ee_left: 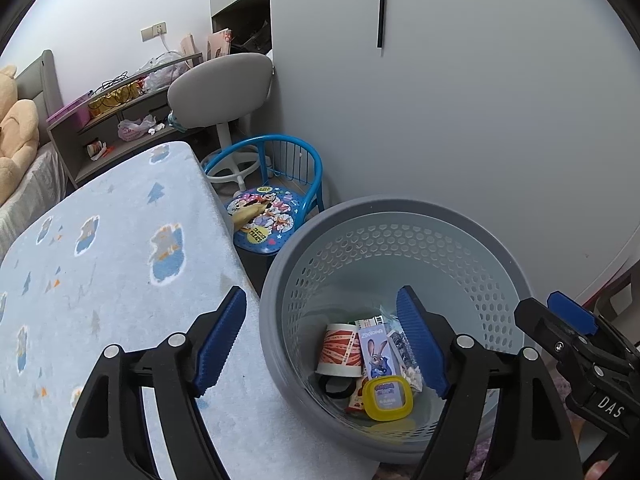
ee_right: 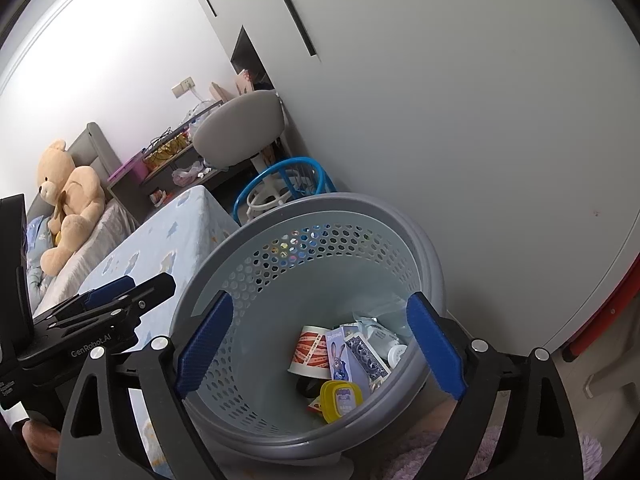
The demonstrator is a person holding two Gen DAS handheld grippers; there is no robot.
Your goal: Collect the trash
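Blue-padded jaws of both grippers (left (ee_left: 322,344), right (ee_right: 320,344)) gape empty, tilted down over the grey bin (ee_right: 400,216).

The left gripper (ee_left: 322,344) hangs with its blue-padded jaws spread wide and nothing between them, one finger over the pale blue patterned bed cover (ee_left: 112,264), the other over the mouth of the grey perforated bin (ee_left: 472,240). In the bin's bottom lie a red-and-white paper cup (ee_left: 340,350), a rabbit-printed box (ee_left: 378,352) and a yellow-rimmed lid (ee_left: 388,398). The right gripper (ee_left: 576,320) juts in from the right edge beside the bin, and behind stand a blue child's chair (ee_left: 280,184) and a grey swivel chair (ee_left: 220,88).
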